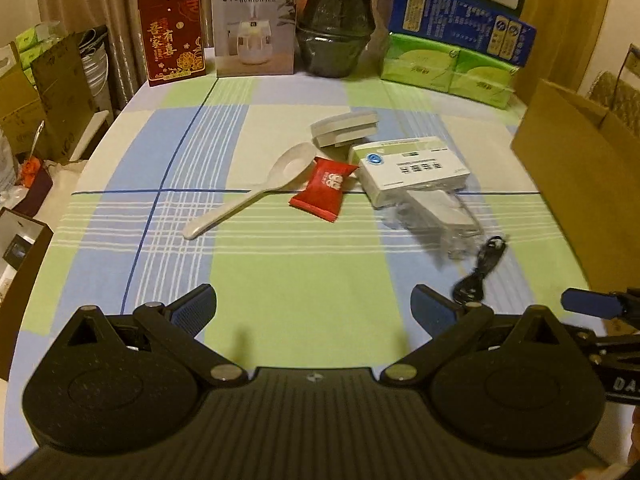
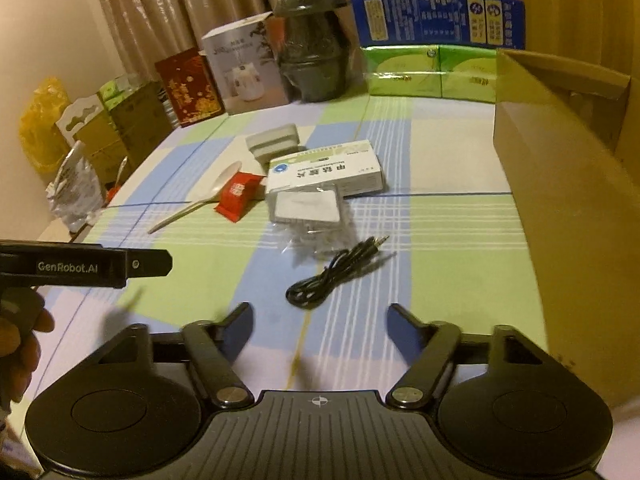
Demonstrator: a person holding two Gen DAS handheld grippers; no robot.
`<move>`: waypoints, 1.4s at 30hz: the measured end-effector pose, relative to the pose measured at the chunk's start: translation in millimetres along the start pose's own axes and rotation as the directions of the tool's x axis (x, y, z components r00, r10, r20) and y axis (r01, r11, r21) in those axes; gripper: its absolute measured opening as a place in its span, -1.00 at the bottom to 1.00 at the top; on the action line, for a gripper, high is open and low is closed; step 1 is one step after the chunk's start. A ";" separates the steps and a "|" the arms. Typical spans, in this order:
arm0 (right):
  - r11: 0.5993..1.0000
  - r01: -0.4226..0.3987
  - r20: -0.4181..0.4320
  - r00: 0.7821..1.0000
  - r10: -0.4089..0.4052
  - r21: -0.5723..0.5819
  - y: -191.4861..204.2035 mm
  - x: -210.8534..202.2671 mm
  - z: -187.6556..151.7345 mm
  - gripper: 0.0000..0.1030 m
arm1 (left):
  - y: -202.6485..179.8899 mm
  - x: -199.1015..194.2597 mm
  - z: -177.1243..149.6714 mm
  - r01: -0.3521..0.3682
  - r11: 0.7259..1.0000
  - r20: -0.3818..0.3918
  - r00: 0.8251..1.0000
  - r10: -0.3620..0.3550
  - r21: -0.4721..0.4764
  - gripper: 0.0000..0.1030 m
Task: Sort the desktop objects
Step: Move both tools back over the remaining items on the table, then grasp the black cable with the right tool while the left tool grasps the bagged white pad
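Note:
A loose cluster lies mid-table: a white spoon [image 1: 256, 192] [image 2: 200, 200], a red snack packet [image 1: 324, 190] [image 2: 240, 196], a white-green medicine box [image 1: 412, 172] [image 2: 324, 172], a grey case [image 1: 344, 128] [image 2: 274, 142], and a clear bag holding a white item [image 1: 436, 216] [image 2: 308, 208]. A coiled black cable [image 1: 480, 268] [image 2: 336, 272] lies nearest, just ahead of my right gripper [image 2: 322, 320]. That gripper is open and holds nothing. My left gripper [image 1: 314, 308] is also open and empty, hovering over bare cloth short of the spoon.
An open cardboard box [image 1: 580, 184] [image 2: 568, 184] stands along the table's right edge. A humidifier box [image 1: 256, 24], a red card [image 1: 172, 36], a black wrapped pot [image 1: 336, 28] and green tissue packs [image 1: 448, 68] line the back. Cartons sit off the left edge. A hand [image 2: 16, 340] shows at lower left.

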State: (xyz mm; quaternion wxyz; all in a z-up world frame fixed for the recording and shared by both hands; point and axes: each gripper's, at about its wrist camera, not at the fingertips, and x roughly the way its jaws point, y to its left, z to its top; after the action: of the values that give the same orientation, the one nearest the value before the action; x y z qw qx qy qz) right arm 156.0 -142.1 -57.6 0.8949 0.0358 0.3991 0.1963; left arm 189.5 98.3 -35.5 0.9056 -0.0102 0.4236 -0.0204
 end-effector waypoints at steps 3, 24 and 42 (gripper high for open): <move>1.000 0.026 0.010 1.000 -0.026 0.017 -3.3 17.6 1.2 0.11 | -2.0 8.1 7.5 -0.014 1.000 0.012 1.000 0.014 0.020 0.97; 0.980 0.188 0.069 0.981 -0.184 -0.064 -11.3 62.5 8.9 -0.69 | -11.0 28.5 28.6 0.067 0.998 0.017 0.998 -0.067 -0.008 0.97; 0.979 -0.026 -0.004 1.000 0.026 -0.202 -10.7 45.1 -1.6 -0.77 | -26.5 28.8 27.8 0.188 0.982 0.037 0.981 -0.188 0.009 0.97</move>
State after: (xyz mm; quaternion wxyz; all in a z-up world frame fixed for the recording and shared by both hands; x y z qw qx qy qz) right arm 185.6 -135.0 -92.6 0.8910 -0.0502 0.3773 0.2475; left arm 228.6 70.6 -38.9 0.9075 -0.0483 0.4033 -0.1067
